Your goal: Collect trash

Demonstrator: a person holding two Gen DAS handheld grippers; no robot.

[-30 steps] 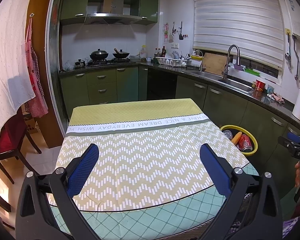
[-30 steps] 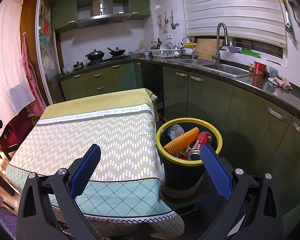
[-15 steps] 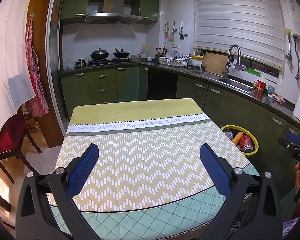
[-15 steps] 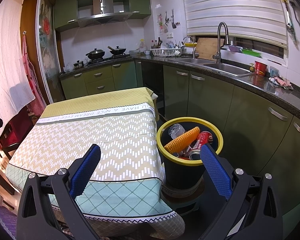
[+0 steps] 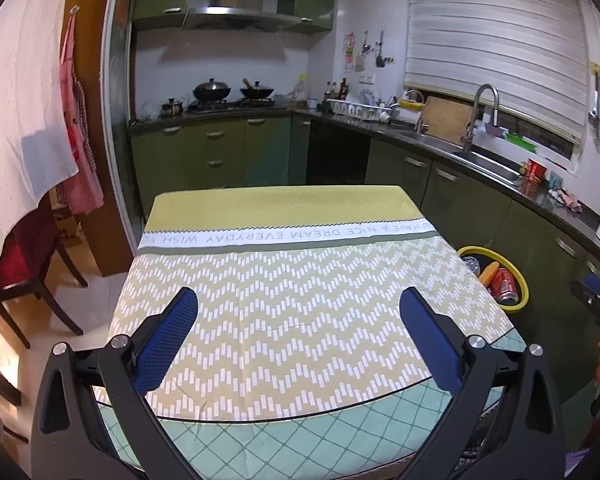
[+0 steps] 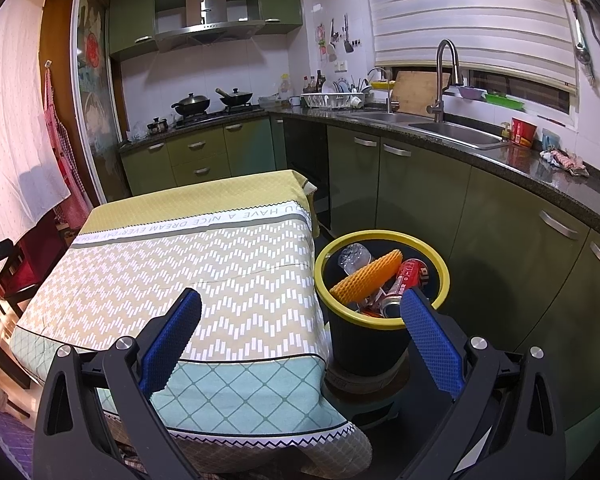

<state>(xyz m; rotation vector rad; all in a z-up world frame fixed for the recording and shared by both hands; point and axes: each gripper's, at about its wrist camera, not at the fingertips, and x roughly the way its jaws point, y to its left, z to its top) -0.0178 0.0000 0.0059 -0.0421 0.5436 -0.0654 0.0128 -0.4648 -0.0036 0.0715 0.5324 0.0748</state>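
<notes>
A black bin with a yellow rim (image 6: 380,236) stands on the floor right of the table. It holds an orange foam net (image 6: 366,278), a red can (image 6: 410,274) and a crushed clear bottle (image 6: 354,258). It also shows in the left wrist view (image 5: 522,292). My right gripper (image 6: 300,306) is open and empty, near the bin and the table's front right corner. My left gripper (image 5: 298,302) is open and empty above the table's near edge. The table (image 5: 280,276) wears a green and yellow zigzag cloth.
Green kitchen cabinets (image 6: 420,192) and a dark counter with a sink (image 6: 452,132) run along the right. A stove with pans (image 5: 228,94) is at the back. A red chair (image 5: 24,260) and a hanging white cloth (image 5: 16,120) are at the left.
</notes>
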